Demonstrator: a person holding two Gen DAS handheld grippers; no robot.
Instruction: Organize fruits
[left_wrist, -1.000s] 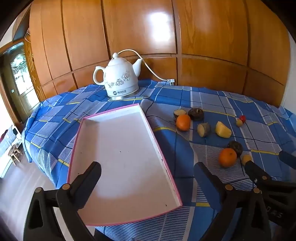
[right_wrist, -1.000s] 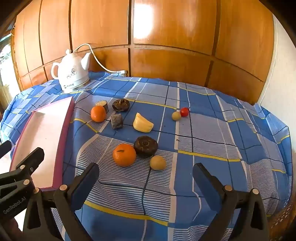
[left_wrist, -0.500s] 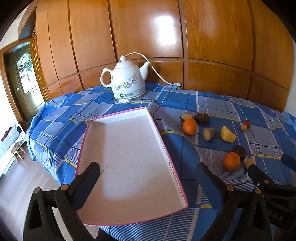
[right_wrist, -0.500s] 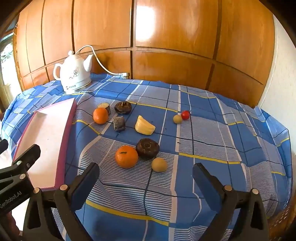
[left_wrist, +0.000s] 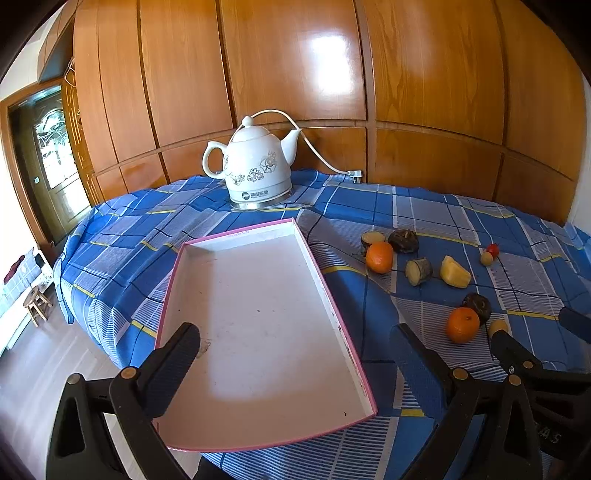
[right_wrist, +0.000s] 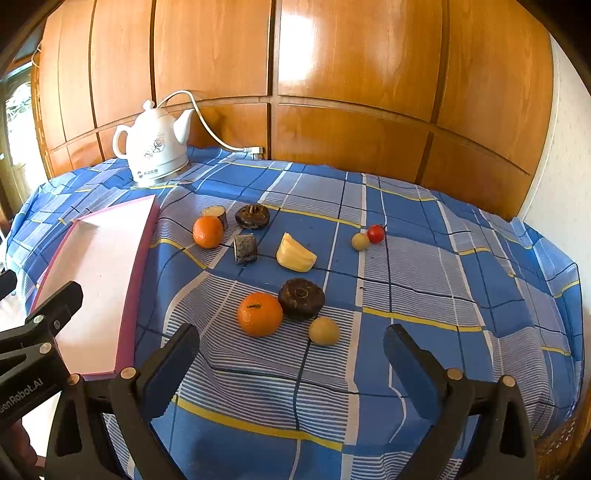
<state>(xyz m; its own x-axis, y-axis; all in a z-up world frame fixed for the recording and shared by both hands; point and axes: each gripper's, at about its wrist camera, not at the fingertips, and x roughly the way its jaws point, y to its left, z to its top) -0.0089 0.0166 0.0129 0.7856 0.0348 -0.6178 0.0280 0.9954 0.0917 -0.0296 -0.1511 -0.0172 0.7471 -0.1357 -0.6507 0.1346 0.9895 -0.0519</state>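
A pink-rimmed white tray (left_wrist: 258, 314) lies empty at the left of the blue checked cloth, with my open left gripper (left_wrist: 295, 350) hanging over its near end. Right of the tray (right_wrist: 107, 258) lie loose fruits: a near orange (right_wrist: 259, 314), a dark round fruit (right_wrist: 301, 297) touching it, a small yellow ball (right_wrist: 324, 331), a yellow wedge (right_wrist: 295, 253), a far orange (right_wrist: 208, 231) and a cherry tomato (right_wrist: 376, 233). My right gripper (right_wrist: 291, 354) is open just short of the near orange, holding nothing.
A white electric kettle (left_wrist: 255, 171) with its cord stands at the back by the wood-panelled wall. Two cut brown pieces (right_wrist: 245, 248) and another dark fruit (right_wrist: 252, 216) lie among the fruits. The cloth (right_wrist: 443, 295) drops off at the table's right and near edges.
Both grippers have risen and tilted up slightly, so the table sits lower in each view. Nothing on the table has moved, and both stay open.
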